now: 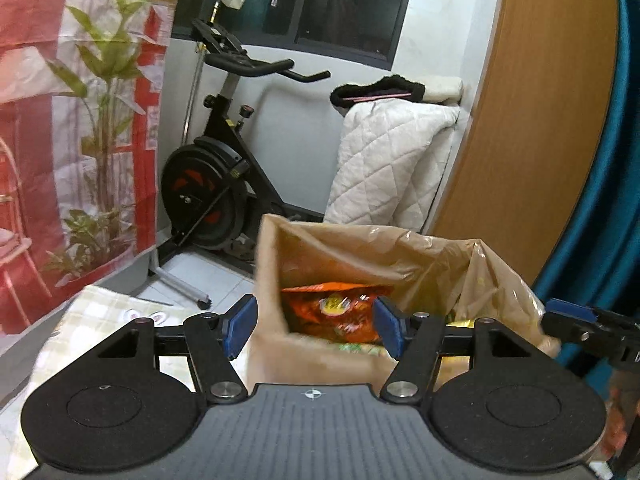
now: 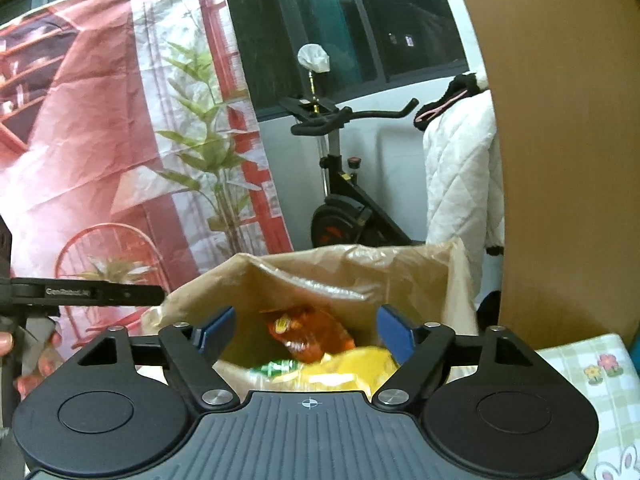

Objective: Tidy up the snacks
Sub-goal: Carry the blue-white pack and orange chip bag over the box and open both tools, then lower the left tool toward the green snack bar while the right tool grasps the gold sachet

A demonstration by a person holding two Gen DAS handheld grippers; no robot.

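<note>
While both grippers stand released, snacks sit in a limp plastic bag (image 1: 360, 248), centre frame.
Left gripper (image 1: 316, 326) and right gripper (image 2: 308, 334) grasp nothing; unsupported, its mouth could sag shut.

a black exercise bike (image 1: 224, 184) stands far by the window (image 1: 340, 4), a white quilted blanket (image 1: 388, 164) to its right, a red plant-printed cloth (image 1: 76, 128) hanging left, checked tablecloth (image 1: 96, 312) near.

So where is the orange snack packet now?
The orange snack packet lies inside the open brown bag, seen in both wrist views, beside a yellow packet and a green one, in front of the exercise bike.
</note>
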